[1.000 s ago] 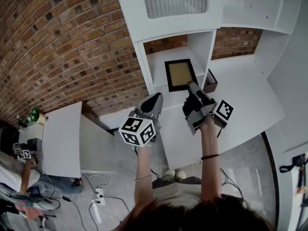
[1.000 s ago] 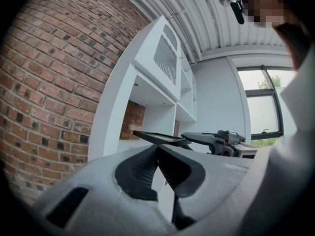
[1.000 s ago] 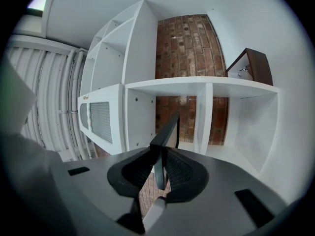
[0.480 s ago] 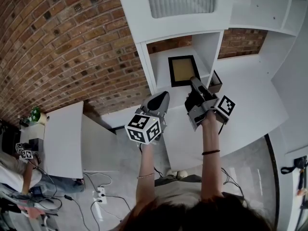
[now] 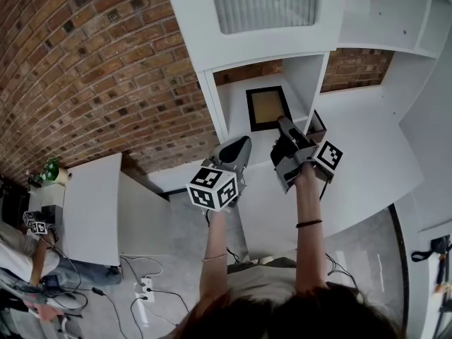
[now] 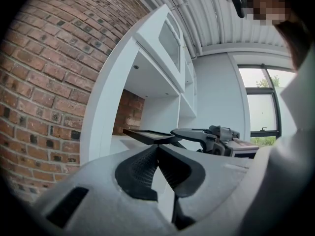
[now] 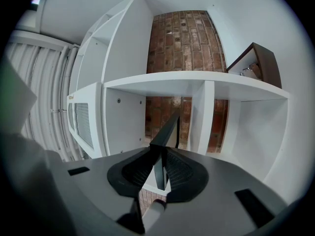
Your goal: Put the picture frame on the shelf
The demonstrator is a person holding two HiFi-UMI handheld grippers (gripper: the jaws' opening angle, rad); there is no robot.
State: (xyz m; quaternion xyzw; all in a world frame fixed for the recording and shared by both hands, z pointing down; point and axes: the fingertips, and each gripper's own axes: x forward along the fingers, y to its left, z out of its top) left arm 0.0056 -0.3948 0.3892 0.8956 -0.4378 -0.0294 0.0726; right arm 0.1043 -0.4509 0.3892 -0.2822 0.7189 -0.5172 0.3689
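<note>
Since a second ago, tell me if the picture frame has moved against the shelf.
Yes. The picture frame, clamped in the right hand-held gripper, has gone deeper into the shelf compartment, toward the brick wall behind it.

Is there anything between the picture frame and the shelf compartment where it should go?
Nothing visible. The right gripper holds the picture frame at the open shelf compartment, which looks bare; the brown box stands aside, beyond its right wall.

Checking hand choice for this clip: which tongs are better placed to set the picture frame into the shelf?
Right. The right tongs are clamped on the edge of the picture frame, at the open shelf compartment. The left tongs are shut and empty.
</note>
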